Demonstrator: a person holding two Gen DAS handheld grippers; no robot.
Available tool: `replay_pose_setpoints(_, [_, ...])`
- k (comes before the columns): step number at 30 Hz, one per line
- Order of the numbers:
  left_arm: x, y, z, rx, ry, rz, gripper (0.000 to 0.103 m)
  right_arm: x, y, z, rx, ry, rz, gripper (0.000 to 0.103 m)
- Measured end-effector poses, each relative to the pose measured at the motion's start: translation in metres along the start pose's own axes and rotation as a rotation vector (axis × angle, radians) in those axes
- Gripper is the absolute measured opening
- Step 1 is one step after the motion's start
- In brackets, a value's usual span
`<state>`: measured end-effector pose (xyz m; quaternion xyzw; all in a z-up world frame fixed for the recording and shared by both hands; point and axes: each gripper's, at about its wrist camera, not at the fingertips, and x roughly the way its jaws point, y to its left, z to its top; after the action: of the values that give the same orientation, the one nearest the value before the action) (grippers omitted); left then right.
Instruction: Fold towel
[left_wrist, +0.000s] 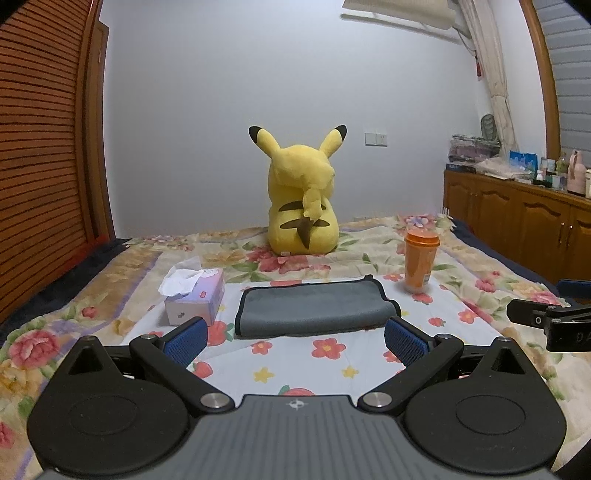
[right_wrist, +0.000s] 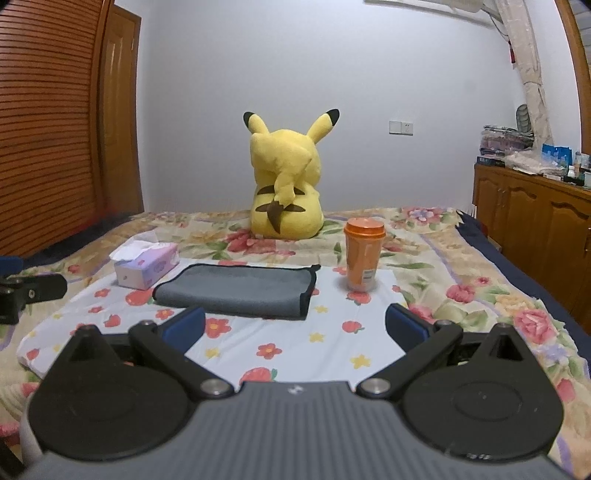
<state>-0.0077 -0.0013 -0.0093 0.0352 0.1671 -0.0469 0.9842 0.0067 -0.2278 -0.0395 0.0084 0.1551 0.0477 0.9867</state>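
A grey towel (left_wrist: 314, 310) with a dark hem lies folded over on a white flowered cloth (left_wrist: 332, 365) on the bed; it also shows in the right wrist view (right_wrist: 240, 291). My left gripper (left_wrist: 295, 339) is open and empty, just in front of the towel's near edge. My right gripper (right_wrist: 295, 326) is open and empty, a little nearer than the towel and to its right. The right gripper's tip shows at the right edge of the left wrist view (left_wrist: 546, 321); the left gripper's tip shows at the left edge of the right wrist view (right_wrist: 33, 291).
A tissue box (left_wrist: 195, 299) stands left of the towel. An orange lidded cup (left_wrist: 419, 260) stands to its right. A yellow plush toy (left_wrist: 303, 195) sits behind. A wooden cabinet (left_wrist: 517, 221) with clutter runs along the right; a slatted wooden door (left_wrist: 40, 147) is at left.
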Motion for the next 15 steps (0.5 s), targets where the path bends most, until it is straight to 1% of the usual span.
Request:
replay_pose_setpoints(8, [-0.004,-0.001,0.001,0.009,-0.035,0.014,0.103,-0.007,-0.001,0.002,0.001,-0.05,-0.003,0.103])
replay_pose_setpoints(15, [-0.009,-0.001,0.002,0.015,-0.059,0.015,0.103,-0.013,-0.005,0.004,0.011,-0.099,-0.022,0.103])
